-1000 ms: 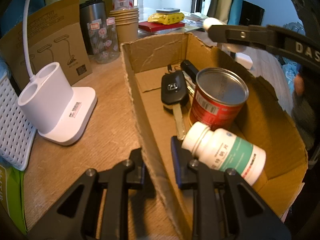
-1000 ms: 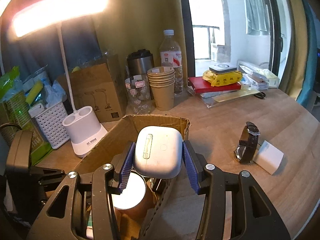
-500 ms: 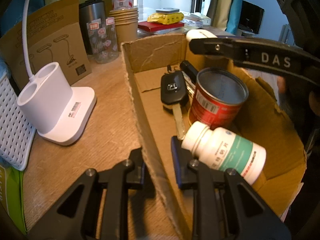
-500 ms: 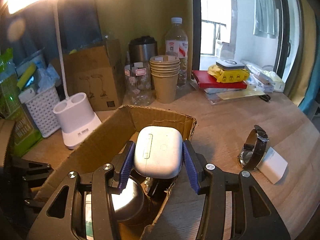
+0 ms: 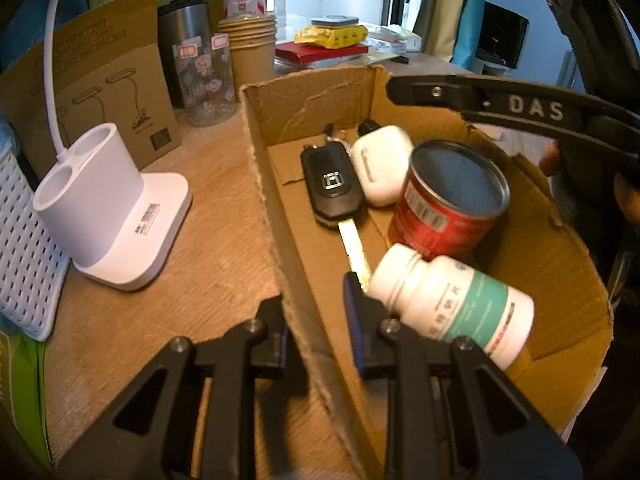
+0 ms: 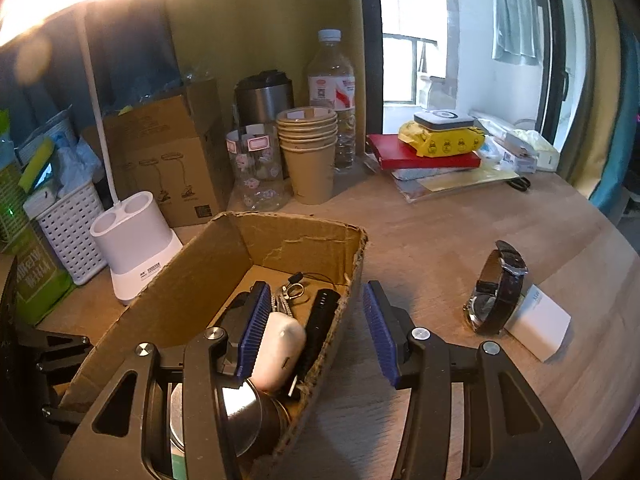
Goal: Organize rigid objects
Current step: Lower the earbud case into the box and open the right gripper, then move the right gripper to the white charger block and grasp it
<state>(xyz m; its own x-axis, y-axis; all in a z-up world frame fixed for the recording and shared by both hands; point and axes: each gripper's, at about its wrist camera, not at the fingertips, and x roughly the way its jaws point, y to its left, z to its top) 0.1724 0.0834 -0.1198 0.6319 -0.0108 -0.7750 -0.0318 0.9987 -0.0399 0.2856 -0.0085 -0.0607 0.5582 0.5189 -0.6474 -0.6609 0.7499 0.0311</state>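
A cardboard box [image 5: 320, 96] [image 6: 168, 288] holds a black car key [image 5: 334, 184], a white earbud case [image 5: 382, 168] [image 6: 278, 344], a red tin can [image 5: 448, 200] and a white pill bottle [image 5: 452, 300]. My left gripper [image 5: 316, 312] is shut on the box's left wall. My right gripper [image 6: 316, 332] is open and empty, straddling the box's right wall above the case. A black wristwatch [image 6: 496, 288] and a small white box [image 6: 538, 324] lie on the table to the right.
A white lamp base [image 5: 108, 204] [image 6: 132, 236] stands left of the box, with a white basket [image 6: 68, 220] beyond. Paper cups [image 6: 308, 152], a glass [image 6: 256, 172], a flask, a bottle and stacked books [image 6: 424, 152] line the back.
My right gripper opened and let go of the white earbud case, which now lies in the box beside the car key. My left gripper has not moved.
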